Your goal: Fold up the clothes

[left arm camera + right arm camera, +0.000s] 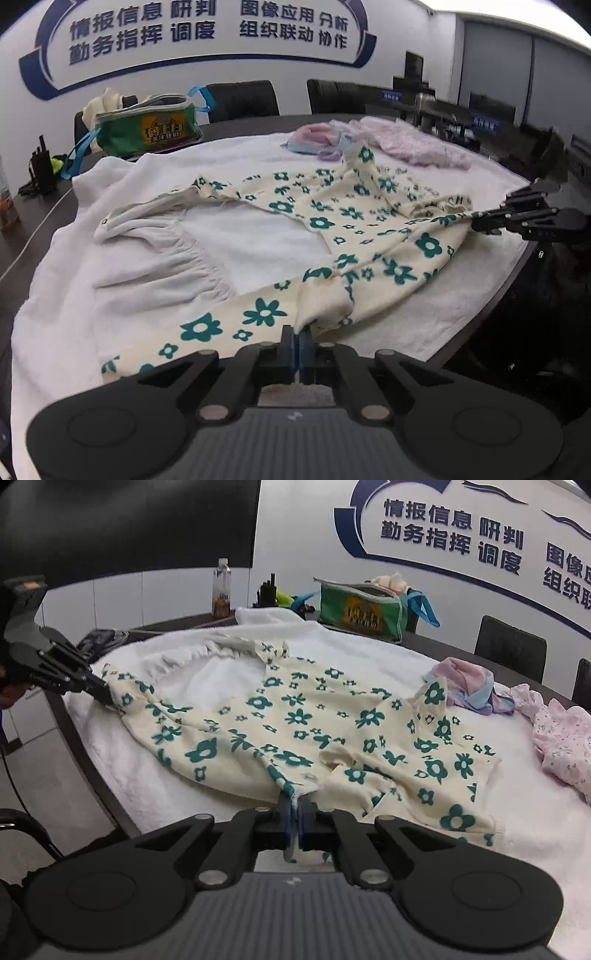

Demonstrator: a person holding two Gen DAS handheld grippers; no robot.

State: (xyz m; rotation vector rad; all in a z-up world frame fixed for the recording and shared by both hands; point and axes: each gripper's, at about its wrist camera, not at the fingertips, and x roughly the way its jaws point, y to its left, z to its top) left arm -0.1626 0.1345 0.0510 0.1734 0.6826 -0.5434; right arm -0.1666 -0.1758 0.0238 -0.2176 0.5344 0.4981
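Observation:
A cream garment with teal flowers (332, 221) (295, 716) lies spread on a white towel (110, 314) (166, 786); its grey gathered waistband is at the far end. My left gripper (297, 338) is shut on a near edge of the flowered cloth. That gripper (105, 698) shows at the left of the right wrist view, pinching a corner. My right gripper (297, 806) is shut on another edge of the same garment, and it appears at the right of the left wrist view (476, 221) with cloth pulled taut into it.
A green bag (147, 129) (360, 613) stands at the table's back. Pink floral clothing (413, 144) (561, 738) and a pastel bundle (317, 138) (465, 686) lie beyond the garment. A bottle (221, 587) and black chairs (243, 99) stand behind. The dark table edge (491, 306) curves nearby.

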